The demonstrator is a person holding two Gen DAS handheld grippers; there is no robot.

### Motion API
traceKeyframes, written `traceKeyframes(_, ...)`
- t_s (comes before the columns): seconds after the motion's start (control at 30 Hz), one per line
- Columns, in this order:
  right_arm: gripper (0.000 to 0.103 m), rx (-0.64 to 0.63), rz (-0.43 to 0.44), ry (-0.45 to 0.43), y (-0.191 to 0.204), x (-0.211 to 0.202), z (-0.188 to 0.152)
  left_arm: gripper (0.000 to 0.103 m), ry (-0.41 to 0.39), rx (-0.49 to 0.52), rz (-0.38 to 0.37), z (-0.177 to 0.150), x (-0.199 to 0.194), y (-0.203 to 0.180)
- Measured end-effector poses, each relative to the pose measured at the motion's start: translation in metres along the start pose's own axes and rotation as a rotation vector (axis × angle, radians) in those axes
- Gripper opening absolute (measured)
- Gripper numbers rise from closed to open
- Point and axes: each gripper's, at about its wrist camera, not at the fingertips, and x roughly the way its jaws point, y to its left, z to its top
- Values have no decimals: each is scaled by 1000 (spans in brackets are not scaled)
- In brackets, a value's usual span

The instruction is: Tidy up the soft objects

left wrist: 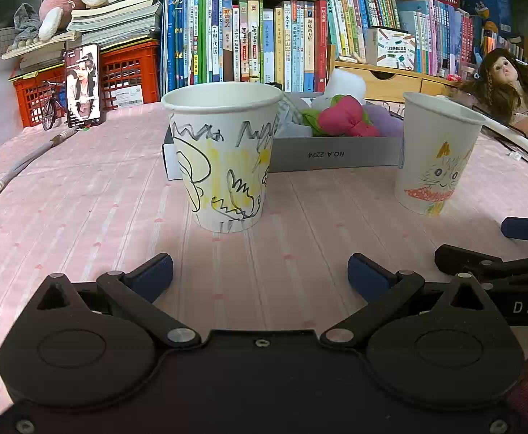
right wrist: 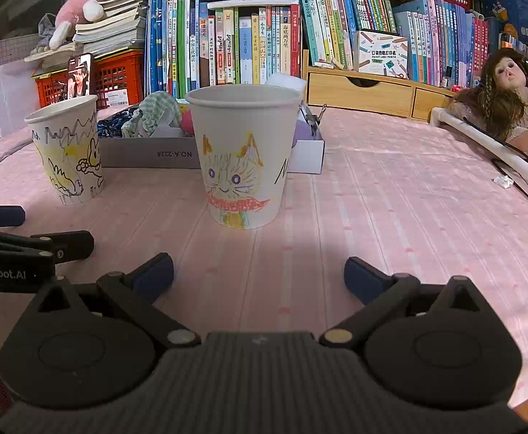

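A grey shallow box [left wrist: 336,153] holds soft things: a pink plush piece [left wrist: 347,117], green and white cloth, and in the right wrist view a checked cloth [right wrist: 155,112]. The box also shows in the right wrist view [right wrist: 148,153]. Two drawn-on paper cups stand upright in front of it: a yellow-scribbled cup [left wrist: 224,155], also seen in the right wrist view [right wrist: 68,152], and a cat-face cup [right wrist: 244,155], also seen in the left wrist view [left wrist: 437,152]. My left gripper [left wrist: 260,276] is open and empty before the yellow cup. My right gripper [right wrist: 258,275] is open and empty before the cat cup.
A pink striped cloth [left wrist: 83,199] covers the table. Behind it stand rows of books [left wrist: 264,36], red crates [left wrist: 126,72], a phone on a stand [left wrist: 83,85] and a wooden drawer unit [right wrist: 365,90]. A doll [right wrist: 509,97] lies at the right. A pink plush [left wrist: 72,0] sits on stacked books.
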Motion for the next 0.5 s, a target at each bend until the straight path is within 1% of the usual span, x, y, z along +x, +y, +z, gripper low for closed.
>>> traceKeyframes(0.5, 103, 0, 0, 0, 0, 0, 0, 103, -2, -3, 5, 0, 1, -1)
